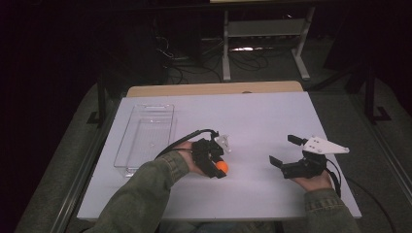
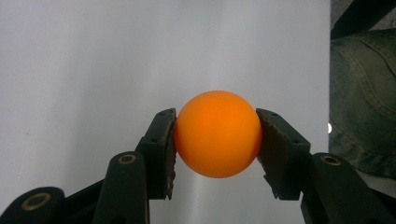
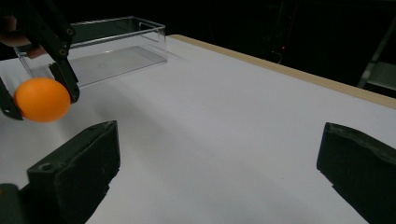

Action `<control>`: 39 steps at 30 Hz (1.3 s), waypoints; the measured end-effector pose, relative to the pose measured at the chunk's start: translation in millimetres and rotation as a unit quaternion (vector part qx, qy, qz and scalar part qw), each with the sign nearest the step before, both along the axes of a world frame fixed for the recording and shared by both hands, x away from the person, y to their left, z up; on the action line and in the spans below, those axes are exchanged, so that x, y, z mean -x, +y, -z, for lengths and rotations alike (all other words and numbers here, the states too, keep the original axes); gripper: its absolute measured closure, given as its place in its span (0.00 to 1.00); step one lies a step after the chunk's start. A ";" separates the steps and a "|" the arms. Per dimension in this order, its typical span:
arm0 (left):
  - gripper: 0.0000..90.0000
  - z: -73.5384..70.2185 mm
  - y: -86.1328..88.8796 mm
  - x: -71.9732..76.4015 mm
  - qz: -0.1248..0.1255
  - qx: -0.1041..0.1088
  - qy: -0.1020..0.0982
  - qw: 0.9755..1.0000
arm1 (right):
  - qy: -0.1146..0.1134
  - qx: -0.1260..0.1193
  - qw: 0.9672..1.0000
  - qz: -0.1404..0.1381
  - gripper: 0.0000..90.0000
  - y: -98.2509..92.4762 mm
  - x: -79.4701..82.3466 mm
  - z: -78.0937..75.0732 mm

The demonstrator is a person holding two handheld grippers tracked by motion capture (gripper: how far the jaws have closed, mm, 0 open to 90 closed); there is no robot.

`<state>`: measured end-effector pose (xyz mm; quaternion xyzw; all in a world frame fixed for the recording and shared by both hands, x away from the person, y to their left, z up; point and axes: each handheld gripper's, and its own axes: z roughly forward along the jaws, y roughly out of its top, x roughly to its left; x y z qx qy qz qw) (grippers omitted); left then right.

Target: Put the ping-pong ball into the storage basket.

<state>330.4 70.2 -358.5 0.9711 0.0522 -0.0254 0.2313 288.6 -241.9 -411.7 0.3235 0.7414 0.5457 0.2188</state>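
Observation:
An orange ball (image 1: 222, 166) is pinched between the pads of my left gripper (image 1: 219, 167), held a little above the white table (image 1: 252, 116) near its middle front. In the left gripper view the ball (image 2: 218, 134) sits squarely between the two black pads, both touching it. The right gripper view catches the same ball (image 3: 42, 99) at its far left, clear of the table surface. My right gripper (image 1: 285, 150) rests at the front right with its jaws wide apart and nothing between them (image 3: 219, 163).
A clear plastic tray (image 1: 145, 136) lies on the table's left side, long side running away from me. Behind the table's far wooden edge (image 1: 214, 89) stand a white frame (image 1: 265, 34) and cables on a dark floor.

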 end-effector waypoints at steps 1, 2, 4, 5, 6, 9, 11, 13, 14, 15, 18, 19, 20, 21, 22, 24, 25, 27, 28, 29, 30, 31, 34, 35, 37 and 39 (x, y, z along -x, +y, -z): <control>0.56 -1.6 0.4 0.2 0.002 -0.002 -0.001 1.000 | 0.000 0.000 1.000 0.000 0.00 0.0 -0.1 0.1; 0.56 -3.2 1.0 0.6 0.002 -0.004 -0.002 1.000 | 0.000 0.001 1.000 0.000 0.00 -0.1 -0.2 0.1; 0.56 -6.0 2.0 1.3 0.002 -0.004 -0.004 1.000 | 0.000 0.001 1.000 0.000 0.00 0.0 -0.2 0.2; 0.56 -7.1 2.5 1.5 0.002 -0.006 -0.005 1.000 | 0.000 0.002 1.000 0.000 0.00 -0.1 -0.2 0.1; 0.56 -8.7 3.3 2.2 0.000 -0.005 -0.006 1.000 | 0.000 0.001 1.000 0.001 0.00 -0.1 -0.1 0.1; 0.56 -13.1 5.7 2.3 0.001 -0.004 -0.012 1.000 | 0.001 0.001 1.000 0.002 0.00 -0.4 0.1 -0.1; 0.56 -15.7 8.0 1.2 -0.003 0.003 -0.013 1.000 | 0.000 0.001 1.000 0.002 0.00 -0.7 0.0 -0.2; 0.56 -17.4 10.2 -0.2 -0.005 0.002 -0.013 1.000 | 0.000 0.001 1.000 0.002 0.00 -0.8 -0.1 -0.3; 0.56 -17.9 11.1 -0.7 -0.006 0.001 -0.014 1.000 | -0.001 0.002 1.000 0.002 0.00 -0.8 -0.1 -0.3; 0.56 -18.1 11.9 -1.0 -0.006 0.001 -0.013 1.000 | 0.000 0.002 1.000 0.002 0.00 -0.8 0.1 -0.3; 0.56 -18.4 13.0 -1.3 -0.005 -0.001 -0.013 1.000 | -0.001 0.001 1.000 0.002 0.00 -1.2 0.4 -0.5; 0.56 -18.8 13.3 -1.4 -0.004 -0.002 -0.013 1.000 | -0.001 0.001 1.000 0.002 0.00 -1.3 0.4 -0.5; 0.56 -19.4 13.4 -1.4 -0.002 -0.004 -0.013 1.000 | -0.001 0.001 1.000 0.002 0.00 -1.4 0.3 -0.5; 0.56 -20.3 13.6 -1.2 -0.003 -0.005 -0.013 1.000 | 0.000 0.001 1.000 0.002 0.00 -1.4 0.4 -0.5; 0.56 -21.5 14.0 -1.4 -0.001 -0.004 -0.013 1.000 | 0.000 0.001 1.000 0.002 0.00 -1.3 0.4 -0.6; 0.56 -24.0 15.3 -1.3 -0.003 -0.002 -0.015 1.000 | 0.000 0.001 1.000 0.002 0.00 -1.1 0.6 -0.6; 0.56 -25.6 16.2 -1.5 -0.002 -0.003 -0.016 1.000 | 0.000 0.002 1.000 0.001 0.00 -1.0 0.6 -0.5; 0.56 -28.0 18.2 -1.6 -0.003 -0.002 -0.018 1.000 | 0.000 0.002 1.000 0.002 0.00 -0.9 0.5 -0.4; 0.56 -29.7 19.6 -1.9 -0.004 -0.001 -0.019 1.000 | 0.000 0.002 1.000 0.002 0.00 -0.9 0.5 -0.4; 0.56 -30.9 20.8 -2.1 -0.005 0.000 -0.020 1.000 | 0.000 0.002 1.000 0.002 0.00 -0.9 0.5 -0.4; 0.56 -32.3 22.1 -2.2 -0.006 0.000 -0.021 1.000 | 0.000 0.002 1.000 0.002 0.00 -0.9 0.4 -0.4; 0.56 -33.6 23.4 -2.3 -0.007 0.001 -0.020 1.000 | 0.000 0.002 1.000 0.002 0.00 -0.9 0.4 -0.3; 0.56 -37.9 27.2 -2.6 -0.009 0.002 -0.024 1.000 | 0.000 0.002 1.000 0.002 0.00 -0.8 0.5 -0.4; 0.56 -39.3 28.4 -2.7 -0.010 0.004 -0.024 1.000 | 0.000 0.002 1.000 0.002 0.00 -0.8 0.5 -0.4; 0.56 -42.3 31.2 -3.0 -0.011 0.006 -0.025 1.000 | 0.001 0.002 1.000 0.001 0.00 -0.6 0.5 -0.2; 0.56 -44.8 33.8 -3.2 -0.012 0.006 -0.027 1.000 | 0.001 0.002 1.000 0.001 0.00 -0.5 0.5 -0.1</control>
